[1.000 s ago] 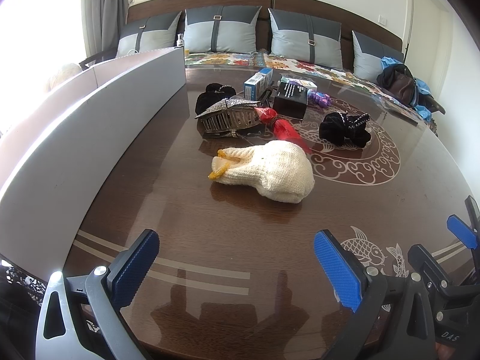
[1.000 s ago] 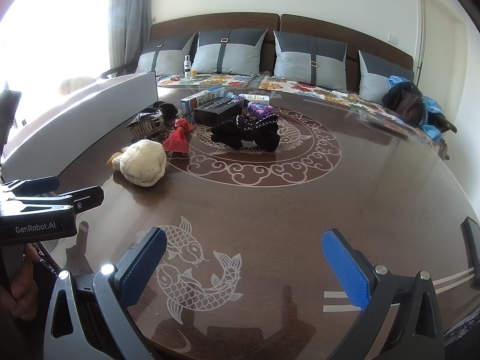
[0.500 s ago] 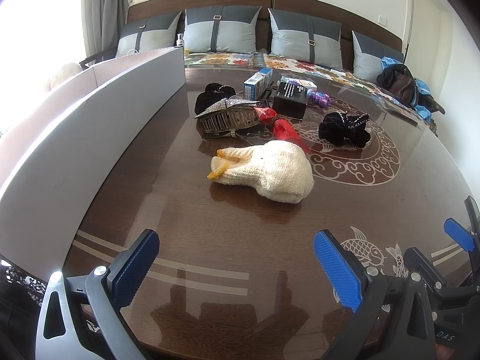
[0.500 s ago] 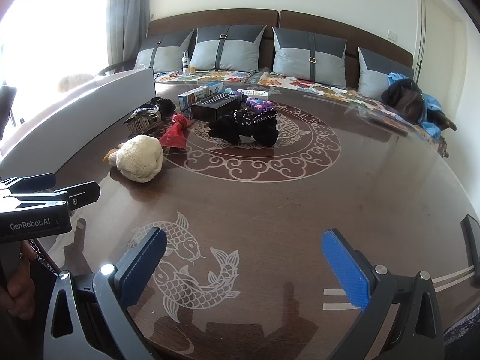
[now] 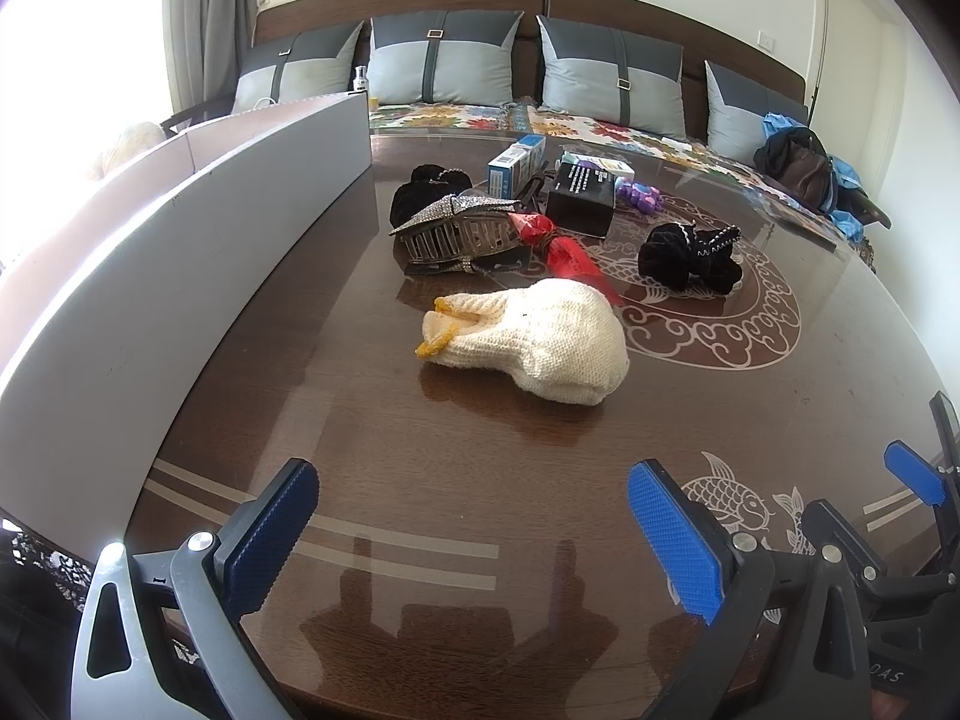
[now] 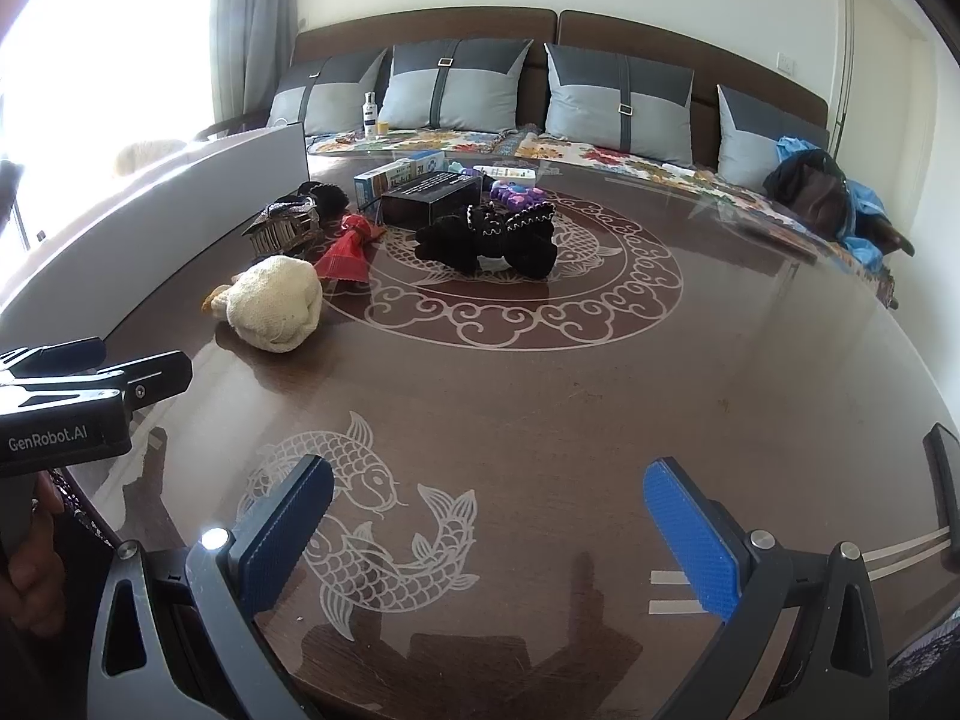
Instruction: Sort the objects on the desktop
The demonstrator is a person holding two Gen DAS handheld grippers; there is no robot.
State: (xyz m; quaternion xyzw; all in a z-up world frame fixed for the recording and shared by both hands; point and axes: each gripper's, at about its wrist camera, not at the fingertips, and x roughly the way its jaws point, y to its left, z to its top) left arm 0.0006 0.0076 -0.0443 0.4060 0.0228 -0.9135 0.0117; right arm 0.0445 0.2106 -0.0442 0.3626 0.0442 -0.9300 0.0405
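Dark glossy worktop (image 5: 360,420), inlaid with fish and clouds; nothing sorted yet. Near the middle, one cream knitted pouch (image 5: 540,342) on its side, unmoved over the last second. Just behind it, one jewelled claw clip (image 5: 462,234) touching one red cloth piece (image 5: 564,252). Two black velvet pieces: (image 5: 429,189) behind the clip, (image 5: 690,255) apart to the right. Farther back, three boxes by the look of it, black box (image 5: 582,198) foremost, and one purple toy (image 5: 642,195).

Left hand-held gripper (image 5: 474,534) spread and empty, barely shifted. Right hand-held gripper (image 6: 489,531) likewise spread, edged slightly forward. Probably still the approach, with no pick begun.
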